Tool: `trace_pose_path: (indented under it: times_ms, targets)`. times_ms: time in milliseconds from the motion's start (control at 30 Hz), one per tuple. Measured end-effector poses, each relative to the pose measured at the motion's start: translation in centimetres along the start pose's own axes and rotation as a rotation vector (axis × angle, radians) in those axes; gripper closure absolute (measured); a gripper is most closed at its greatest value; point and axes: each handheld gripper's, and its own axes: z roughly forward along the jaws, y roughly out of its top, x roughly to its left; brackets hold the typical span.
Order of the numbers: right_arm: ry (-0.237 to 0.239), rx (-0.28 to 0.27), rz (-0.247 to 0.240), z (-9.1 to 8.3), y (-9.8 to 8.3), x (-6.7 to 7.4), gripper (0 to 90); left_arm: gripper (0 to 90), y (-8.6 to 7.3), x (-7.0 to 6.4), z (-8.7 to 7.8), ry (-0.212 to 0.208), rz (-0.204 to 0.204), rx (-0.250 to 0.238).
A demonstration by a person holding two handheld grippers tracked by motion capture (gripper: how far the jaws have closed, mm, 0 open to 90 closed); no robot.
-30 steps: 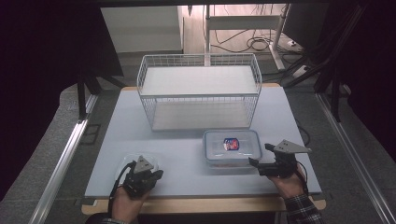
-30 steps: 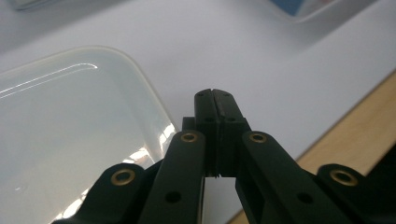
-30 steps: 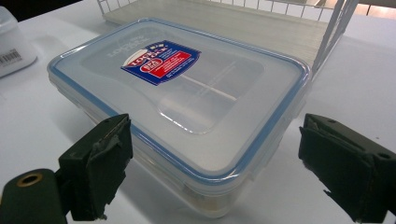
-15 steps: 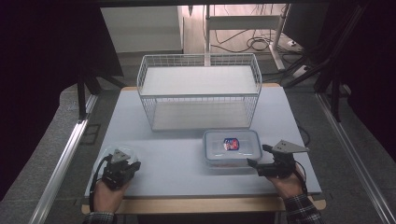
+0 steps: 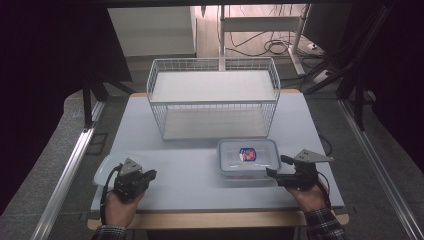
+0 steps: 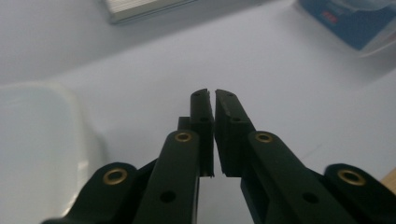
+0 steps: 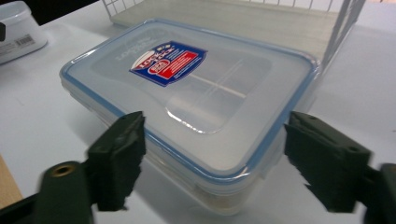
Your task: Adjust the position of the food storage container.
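Container [image 5: 247, 159] w/ clear lid sits lower right of centre in high view. Right gripper [image 7: 212, 161] jaws straddle its near corner, just been closing in, pads not touching yet. Left gripper [image 5: 136, 178], jaws together, has slid left beside translucent tub [image 5: 104, 167]. Grab looks imminent imo.

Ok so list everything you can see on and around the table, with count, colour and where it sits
Lidded container: one, clear with blue seal and red-blue label, table's near right.
Wire basket: one, white, middle-back of table.
Tub: one, translucent white, near left corner, beside the left tongs.
Table: one, pale grey top, wooden front edge.
Cables: several, dark, on the floor behind.
Left tongs: one, black, shut, nothing between them.
Right tongs: one, black, jaws just closing in around the container's near end, not yet pressing.
Hands: two, at the near edge.
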Motion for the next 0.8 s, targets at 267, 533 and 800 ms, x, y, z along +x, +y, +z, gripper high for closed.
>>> trace_pose_path:
  times_ms: [267,533,800]
  targets:
    - [-0.051,-0.03,-0.057,-1.8,1.2,0.0,69.6,89.7,0.9,-1.4,2.6,-0.097,0.026,-0.007]
    - [-0.157,0.005,-0.054,-1.6,1.7,-1.6,89.4,89.4,2.1,-2.3,4.3,-0.153,0.062,-0.052]
    - [-0.165,0.081,-0.018,0.9,1.5,-3.7,89.3,88.4,3.9,-3.5,6.8,-0.19,0.101,-0.062]
